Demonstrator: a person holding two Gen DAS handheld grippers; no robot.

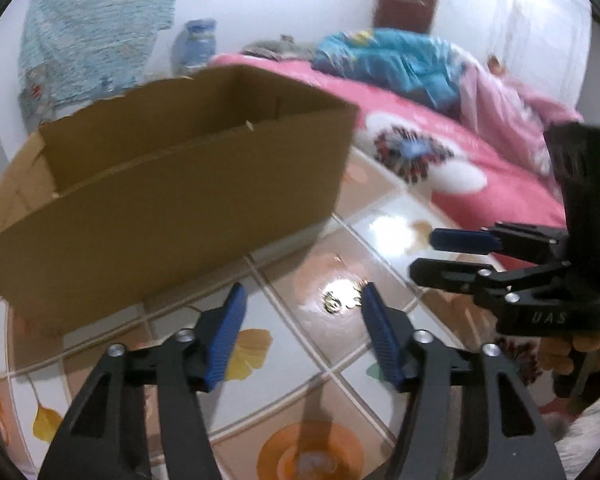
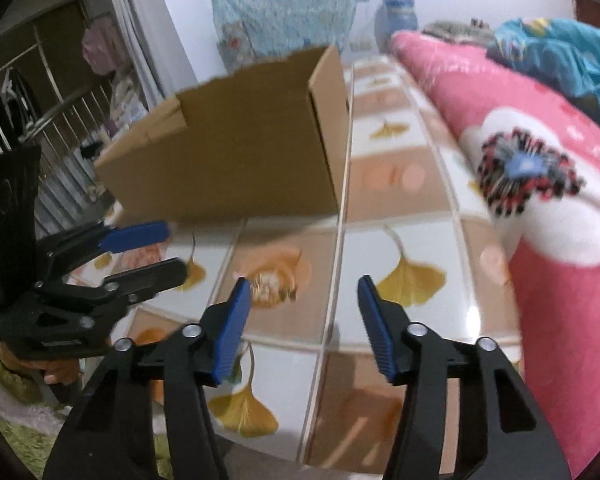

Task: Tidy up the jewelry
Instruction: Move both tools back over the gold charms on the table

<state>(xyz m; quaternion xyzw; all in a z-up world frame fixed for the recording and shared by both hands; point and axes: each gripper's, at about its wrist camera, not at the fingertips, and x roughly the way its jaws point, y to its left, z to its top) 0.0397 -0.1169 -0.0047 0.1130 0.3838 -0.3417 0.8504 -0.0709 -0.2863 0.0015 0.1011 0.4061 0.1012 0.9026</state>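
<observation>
Tiled floor beside pink bed, open cardboard box (image 1: 188, 184) on it, left gripper (image 1: 302, 330) and right gripper (image 2: 300, 322) both half-open and empty, approach step; next: close in on gold jewelry pile (image 1: 342, 298).

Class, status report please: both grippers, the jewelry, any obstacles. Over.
Left gripper open, empty. Right gripper open, empty. Jewelry on floor tiles. Cardboard box beyond; path clear.

My two wrist views face obliquely down, close over the tiled floor (image 1: 300, 248). Both share the cardboard box (image 1: 172, 208), upper left, and the pink bed (image 2: 540, 184), right.
</observation>
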